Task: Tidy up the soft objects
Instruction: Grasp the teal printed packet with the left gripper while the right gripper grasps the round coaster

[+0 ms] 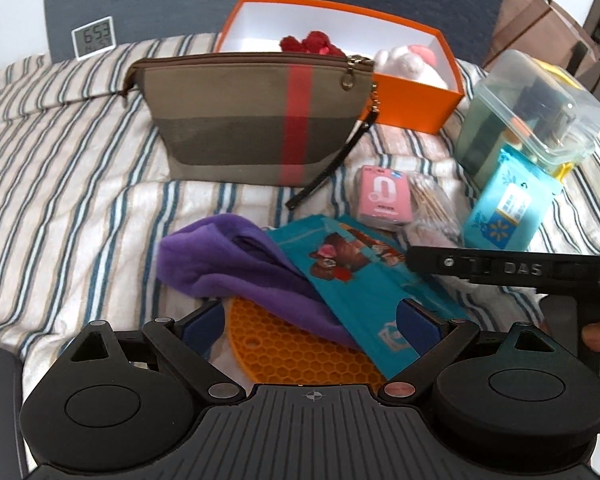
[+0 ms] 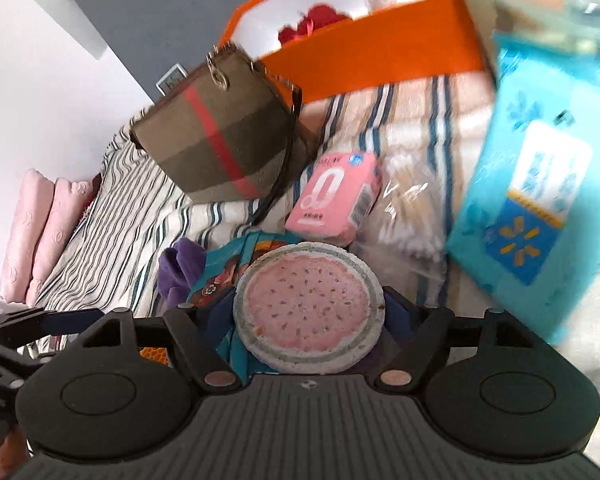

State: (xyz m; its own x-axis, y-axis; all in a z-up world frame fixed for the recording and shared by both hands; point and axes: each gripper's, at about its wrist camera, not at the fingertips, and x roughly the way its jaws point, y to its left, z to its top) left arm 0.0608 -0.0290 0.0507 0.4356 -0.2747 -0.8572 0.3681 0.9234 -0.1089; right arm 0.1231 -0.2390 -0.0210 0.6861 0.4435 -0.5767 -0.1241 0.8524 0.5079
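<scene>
take the orange box [image 1: 416, 100] as your landmark; it sits at the back of the striped bedspread [image 1: 60, 152] and already holds a red plush [image 1: 310, 43] and a pale pink-and-white plush [image 1: 408, 62]. just left of the box and in front of its near corner stands the brown pouch [image 1: 252, 120] with the red stripe, upright and zipped. well in front of the box, nearer you, lies the heap: a purple cloth [image 1: 236, 264] draped over an orange honeycomb mat [image 1: 300, 360], with a teal packet [image 1: 364, 280] across both.

your left gripper [image 1: 312, 320] hangs over that heap with its jaws apart and nothing between them. the purple cloth and the mat lie just under the gap.

your right gripper [image 2: 308, 320] is clamped on a round watermelon-patterned pad [image 2: 306, 312], pink in the middle with a pale green rim; the blue fingers press its two sides. it is held above the heap, in front of the box and not yet over it. between it and the box lie a pink packet [image 2: 332, 200] and a clear bag of cotton swabs [image 2: 412, 216]. right of the box, a blue tissue pack [image 2: 532, 208] leans under a clear plastic tub [image 1: 532, 112].

the step in hand looks like carrying the round pad to the box. the next move calls for lifting it past the pink packet and over the orange wall, then letting go where the box floor is bare, left of the plush toys. keep the left claw low and clear of the right arm's path; it seems set to take the purple cloth after.
</scene>
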